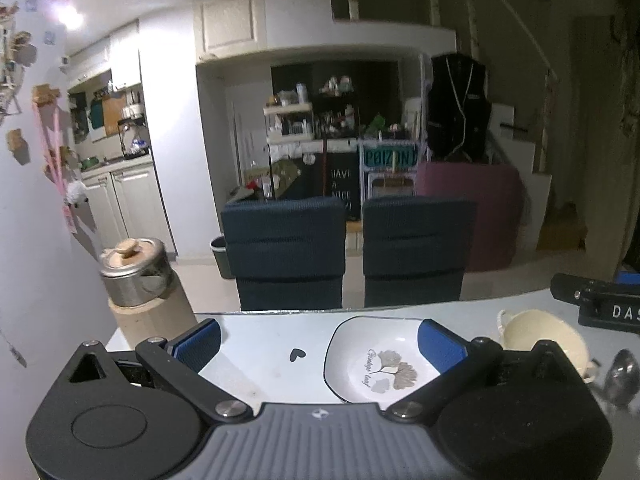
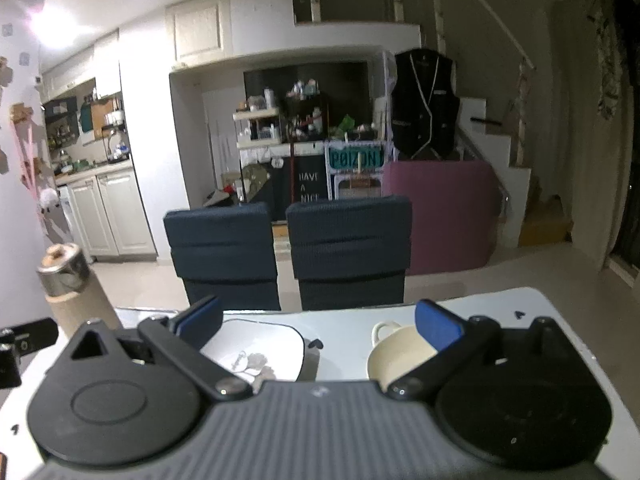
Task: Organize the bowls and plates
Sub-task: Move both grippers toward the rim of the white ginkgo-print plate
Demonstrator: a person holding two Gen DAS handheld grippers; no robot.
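Note:
A white square plate (image 1: 380,364) with a dark rim and a leaf print lies on the white table (image 1: 264,360); my left gripper (image 1: 320,344) hovers over it, open, with nothing between its blue pads. A cream bowl (image 1: 540,336) with small handles sits to the plate's right. In the right wrist view the same plate (image 2: 260,354) lies at the left and the cream bowl (image 2: 400,354) at the right, under my open right gripper (image 2: 318,322), whose right finger (image 2: 438,330) overlaps the bowl.
A steel lidded pot (image 1: 134,272) rests on a wooden stand (image 1: 154,316) at the table's far left corner. A metal spoon (image 1: 620,374) lies right of the bowl. Two dark blue chair backs (image 1: 284,248) stand behind the far table edge. The other gripper (image 1: 600,304) shows at the right.

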